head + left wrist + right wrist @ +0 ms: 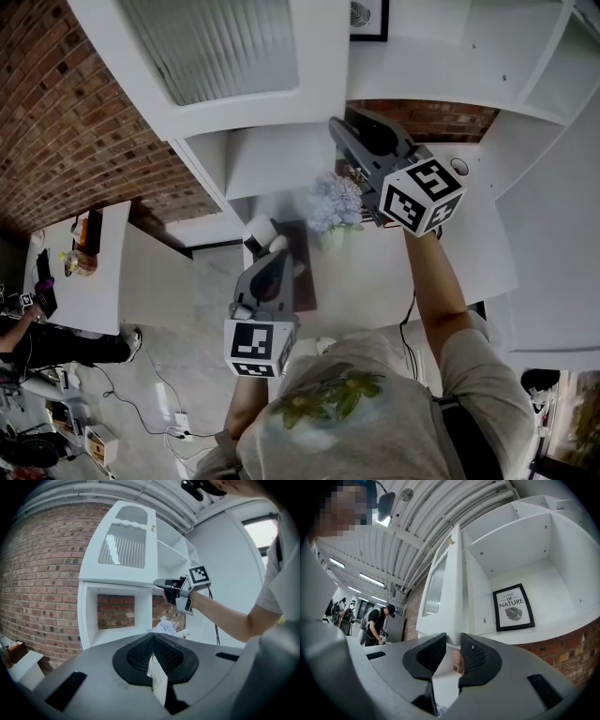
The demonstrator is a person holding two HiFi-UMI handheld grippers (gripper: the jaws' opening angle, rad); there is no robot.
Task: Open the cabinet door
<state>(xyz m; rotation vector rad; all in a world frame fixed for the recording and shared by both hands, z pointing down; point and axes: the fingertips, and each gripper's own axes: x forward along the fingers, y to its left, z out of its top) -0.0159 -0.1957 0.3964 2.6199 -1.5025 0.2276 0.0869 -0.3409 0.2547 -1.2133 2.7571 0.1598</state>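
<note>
Closest to the head camera, my left gripper [153, 648] hangs low in front of the white cabinet with its jaws pressed together, pointing toward the lower niche backed by the brick wall [66, 112]. Farther off and to the right, my right gripper [450, 649] is up at the cabinet door [225, 52], a white ribbed-glass panel on the upper left of the cabinet, and its jaws are pinched on the door's bottom corner. Pale blue flowers [335, 202] sit between the two grippers, and a framed print [513, 606] leans in the open shelf just right of the door.
</note>
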